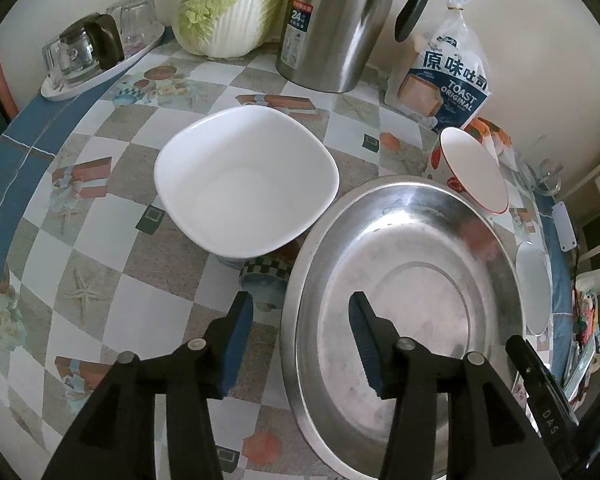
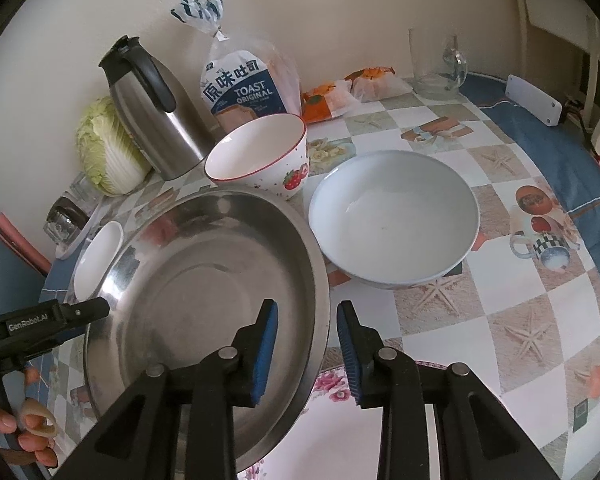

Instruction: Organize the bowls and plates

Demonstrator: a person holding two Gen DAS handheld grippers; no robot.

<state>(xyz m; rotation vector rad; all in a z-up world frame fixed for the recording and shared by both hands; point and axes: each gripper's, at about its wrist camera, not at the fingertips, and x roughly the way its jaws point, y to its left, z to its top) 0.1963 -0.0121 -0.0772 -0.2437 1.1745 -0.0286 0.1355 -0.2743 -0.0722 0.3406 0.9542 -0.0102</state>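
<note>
Steel basin (image 2: 204, 280) fills lower frame; my left gripper (image 1: 300, 340) and right gripper (image 2: 306, 354) straddle its rim, jaws apart, not pinching.

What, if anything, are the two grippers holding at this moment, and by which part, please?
Nothing is held. The left gripper and right gripper each straddle the rim of the steel basin on opposite sides, but their pads stand clear of it.

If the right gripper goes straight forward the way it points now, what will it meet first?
Most likely the right-hand rim of the steel basin: the right gripper straddles it, jaws apart, no pad pressing. Past the rim comes the white bowl, though depth is hard to judge.
</note>
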